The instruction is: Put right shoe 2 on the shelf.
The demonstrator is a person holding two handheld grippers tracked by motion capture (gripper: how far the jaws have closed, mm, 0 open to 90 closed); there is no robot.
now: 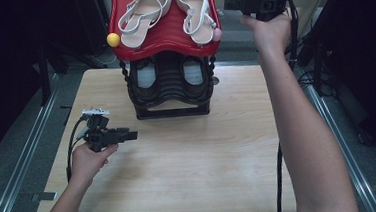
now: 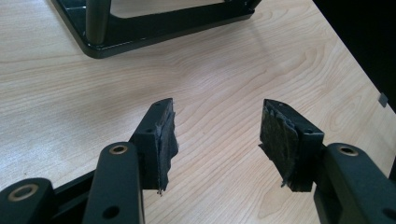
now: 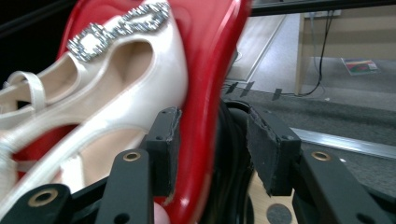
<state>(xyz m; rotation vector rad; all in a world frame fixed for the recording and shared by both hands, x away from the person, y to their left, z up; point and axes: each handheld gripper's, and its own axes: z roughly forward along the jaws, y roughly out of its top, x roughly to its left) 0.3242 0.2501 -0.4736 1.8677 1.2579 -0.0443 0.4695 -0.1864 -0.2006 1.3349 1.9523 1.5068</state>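
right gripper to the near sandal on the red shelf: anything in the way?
Yes: the red shelf's raised rim stands between the open fingers of the right gripper, which is level with the sandal. The shoe lies just beyond that rim; nothing else visible blocks it.

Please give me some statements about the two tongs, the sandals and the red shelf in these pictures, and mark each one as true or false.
1. Two white sandals lie on the red shelf. True.
2. The left tongs grip a sandal. False: they are open over the bare wooden table.
3. The right tongs are open, with the red shelf's edge between the jaws. True.
4. A yellow ball sits at the left edge of the red shelf. True.
5. The black rack stands on the floor. False: it stands on the table.
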